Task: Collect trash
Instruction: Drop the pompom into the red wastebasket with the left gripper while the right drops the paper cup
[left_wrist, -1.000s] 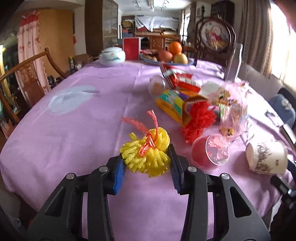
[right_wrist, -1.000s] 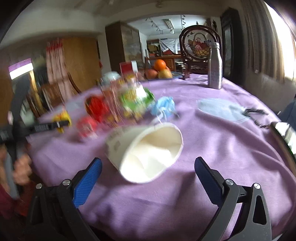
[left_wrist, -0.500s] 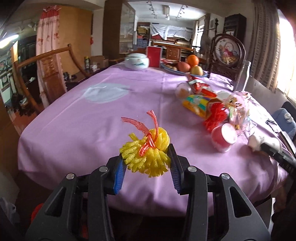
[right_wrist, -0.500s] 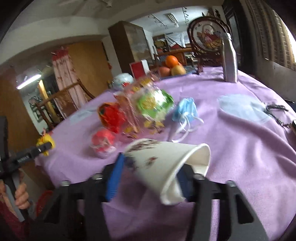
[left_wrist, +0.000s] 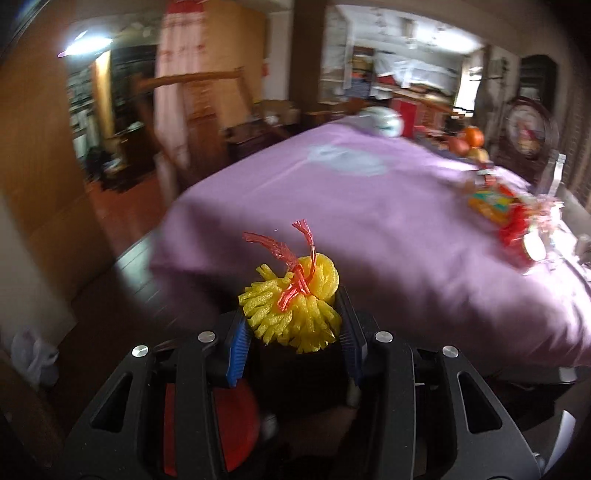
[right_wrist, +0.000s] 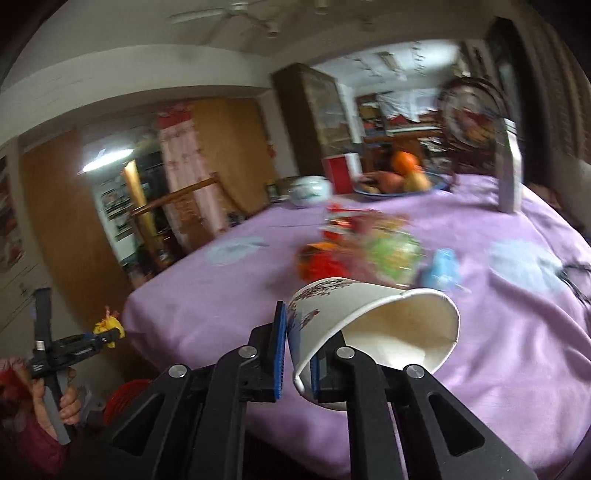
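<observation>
Gripping a yellow foam net (left_wrist: 295, 314) off the table's (left_wrist: 369, 221) edge, the left gripper (left_wrist: 293, 343) fingers stay clamped. The right gripper (right_wrist: 297, 354) fingers, just closing, pinch a crushed paper cup (right_wrist: 369, 317) above the table.

A purple cloth (right_wrist: 498, 369) covers the counter. At its far end stands a plate of fruit (right_wrist: 402, 181), with a red box (right_wrist: 338, 173) just beside it and a white lidded jar (right_wrist: 310, 190) further left. A steel bottle (right_wrist: 511, 170) stands upright near the far right edge. Behind the fruit rises a carved chair back (right_wrist: 469, 118) with a painted round panel. A wooden chair (left_wrist: 192, 85) stands left of the counter, before a pale curtain (left_wrist: 177, 55). A tall cabinet (right_wrist: 314, 110) stands against the back wall, and a ceiling fan (right_wrist: 236, 11) hangs overhead
</observation>
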